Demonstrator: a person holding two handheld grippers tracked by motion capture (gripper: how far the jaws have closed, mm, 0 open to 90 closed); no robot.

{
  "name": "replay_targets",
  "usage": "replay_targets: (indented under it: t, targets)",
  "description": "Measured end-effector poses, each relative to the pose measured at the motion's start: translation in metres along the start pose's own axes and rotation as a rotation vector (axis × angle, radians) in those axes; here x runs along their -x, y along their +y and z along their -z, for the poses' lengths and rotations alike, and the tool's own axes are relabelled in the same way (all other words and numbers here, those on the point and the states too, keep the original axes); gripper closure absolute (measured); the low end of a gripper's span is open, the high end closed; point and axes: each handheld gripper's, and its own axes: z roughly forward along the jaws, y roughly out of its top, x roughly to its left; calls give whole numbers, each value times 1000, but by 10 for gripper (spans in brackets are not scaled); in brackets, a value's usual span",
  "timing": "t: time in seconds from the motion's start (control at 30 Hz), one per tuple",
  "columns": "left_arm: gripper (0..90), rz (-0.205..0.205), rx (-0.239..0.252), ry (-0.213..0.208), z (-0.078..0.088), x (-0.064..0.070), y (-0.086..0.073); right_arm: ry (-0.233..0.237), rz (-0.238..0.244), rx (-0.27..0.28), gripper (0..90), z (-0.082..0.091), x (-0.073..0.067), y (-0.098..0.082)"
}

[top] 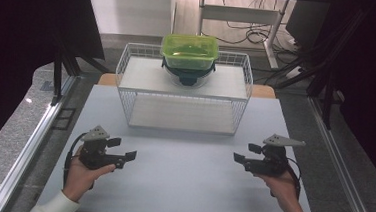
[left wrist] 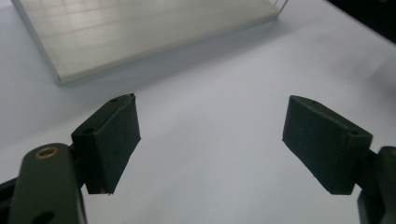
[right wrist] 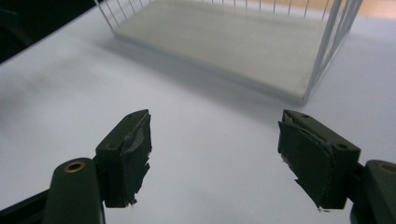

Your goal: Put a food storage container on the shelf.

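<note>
Landmark: white wire rack (top: 184,88), standing at the far middle of the pale worktop (top: 180,185). Nearest the person, two hands in white sleeves enter from the near edge. Left hand (top: 83,173), near and to the left of the rack, holds the left tool (top: 122,154); black body with a grey three-cornered plate on top, jaws pointing inward toward the middle of the worktop, standing wide apart with nothing between them. In the left gripper view its two black pads (left wrist: 112,144) frame bare worktop, the rack's lower shelf board beyond them. Right hand (top: 283,185), near and to the right of the rack, holds the right tool (top: 245,157); same build, jaws pointing inward and facing the left tool, likewise spread wide with nothing between them. In the right gripper view its pads (right wrist: 130,154) look worn at the edges; the rack's wire side and lower shelf lie beyond. Both tools are well apart from the rack and from each other. On the rack's upper shelf, at the middle toward its far side: green lidded container (top: 189,51), resting on a clear bowl-like vessel (top: 188,76) with a dark part between them. Beyond the rack: floor, a table frame, and cables.
</note>
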Motion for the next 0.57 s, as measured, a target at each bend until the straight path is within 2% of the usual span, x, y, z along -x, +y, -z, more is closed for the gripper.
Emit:
replay_targets:
  t: [0.07,0.2,0.47,0.57]
  targets:
    - [181,-3,-13,8,-3,0,-6,-2,1,-21,257,-4,0,-9]
    - [181,-17,-51,27,-11,-1,-13,1,8,-45,257,-9,-1,-14]
    - [173,-25,-51,30,-13,0,-15,-3,9,-27,247,-8,2,-14]
    - [162,-28,-46,43,-15,-3,-14,1,9,-15,199,-9,4,-13]
